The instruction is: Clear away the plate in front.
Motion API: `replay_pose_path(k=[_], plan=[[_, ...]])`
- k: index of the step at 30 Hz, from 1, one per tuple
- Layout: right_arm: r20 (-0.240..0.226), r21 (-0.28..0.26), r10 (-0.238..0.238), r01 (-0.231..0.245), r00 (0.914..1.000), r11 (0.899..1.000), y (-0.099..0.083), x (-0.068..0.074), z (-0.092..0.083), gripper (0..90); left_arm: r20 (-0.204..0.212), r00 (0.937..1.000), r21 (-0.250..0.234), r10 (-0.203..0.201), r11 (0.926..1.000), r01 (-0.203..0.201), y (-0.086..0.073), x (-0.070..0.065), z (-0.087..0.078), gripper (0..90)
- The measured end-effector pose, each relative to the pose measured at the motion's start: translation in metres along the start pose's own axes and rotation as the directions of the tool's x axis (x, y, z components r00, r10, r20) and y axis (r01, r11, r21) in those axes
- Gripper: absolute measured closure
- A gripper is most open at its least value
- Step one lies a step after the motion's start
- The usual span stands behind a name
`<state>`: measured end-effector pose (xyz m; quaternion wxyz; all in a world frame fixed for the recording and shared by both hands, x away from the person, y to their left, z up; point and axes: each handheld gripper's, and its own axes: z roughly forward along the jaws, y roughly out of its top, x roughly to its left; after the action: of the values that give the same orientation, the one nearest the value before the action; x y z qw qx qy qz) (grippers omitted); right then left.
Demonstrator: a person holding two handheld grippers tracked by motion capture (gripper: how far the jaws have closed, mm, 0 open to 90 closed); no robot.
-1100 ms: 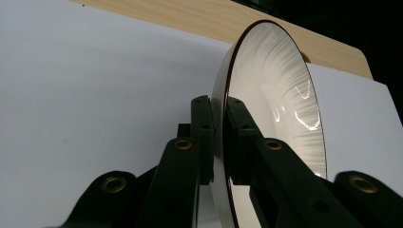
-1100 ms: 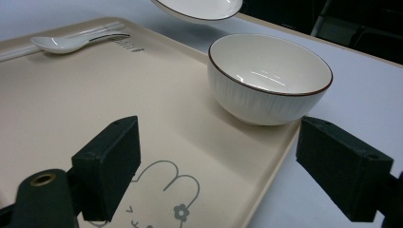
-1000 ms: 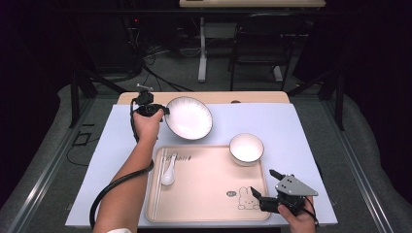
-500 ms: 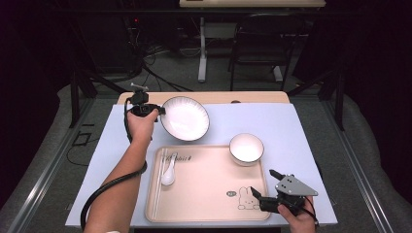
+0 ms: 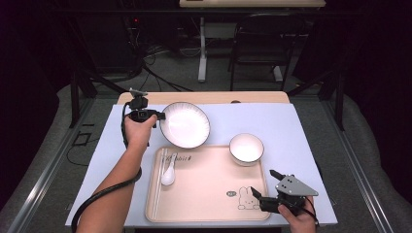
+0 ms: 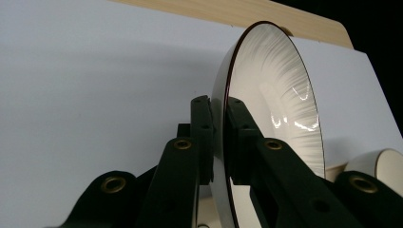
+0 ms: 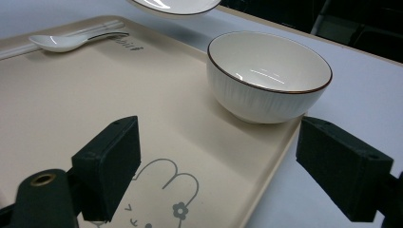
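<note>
Plate [image 5: 185,124] lifted off the white mat [image 5: 301,126], just past the tray's [image 5: 209,194] far-left corner, rim pinched tight by left gripper [image 5: 158,116]. Spoon [image 5: 167,174] lies on tray near it; bowl [image 5: 246,148] at tray's far-right corner. Right gripper [image 5: 265,187] wide open, empty, over tray's near-right edge.

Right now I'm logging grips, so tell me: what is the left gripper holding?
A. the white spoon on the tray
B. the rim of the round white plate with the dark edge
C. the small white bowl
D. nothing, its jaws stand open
B: the left gripper has its jaws clamped on the rim of the round white plate with the dark edge, as the left gripper view shows.
</note>
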<state>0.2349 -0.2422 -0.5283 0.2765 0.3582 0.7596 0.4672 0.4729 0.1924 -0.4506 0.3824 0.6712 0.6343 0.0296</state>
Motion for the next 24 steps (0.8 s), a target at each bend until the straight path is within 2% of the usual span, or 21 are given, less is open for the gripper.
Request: replay_pose_path(k=[6, 13, 16, 24], plan=[[0.003, 0.000, -0.003, 0.003, 1.0000, 1.000, 0.000, 0.000, -0.001, 14.6, 0.029, 0.9979, 0.023, 0.058, 0.9980, -0.059, -0.014, -0.007, -0.008, 83.7], [0.004, -0.002, -0.002, 0.002, 1.0000, 1.000, 0.000, 0.001, -0.001, 14.6, 0.062, 0.9897, 0.069, 0.129, 0.9886, -0.134, -0.032, -0.013, -0.013, 83.7], [0.007, -0.001, -0.001, 0.001, 1.0000, 1.000, -0.001, 0.000, -0.001, 14.6, 0.081, 0.9854, 0.087, 0.150, 0.9838, -0.157, -0.038, -0.015, -0.014, 83.6], [0.010, 0.000, -0.006, 0.006, 0.9999, 1.000, 0.000, 0.001, -0.001, 14.5, 0.114, 0.9786, 0.102, 0.171, 0.9778, -0.183, -0.050, -0.020, -0.017, 83.6]])
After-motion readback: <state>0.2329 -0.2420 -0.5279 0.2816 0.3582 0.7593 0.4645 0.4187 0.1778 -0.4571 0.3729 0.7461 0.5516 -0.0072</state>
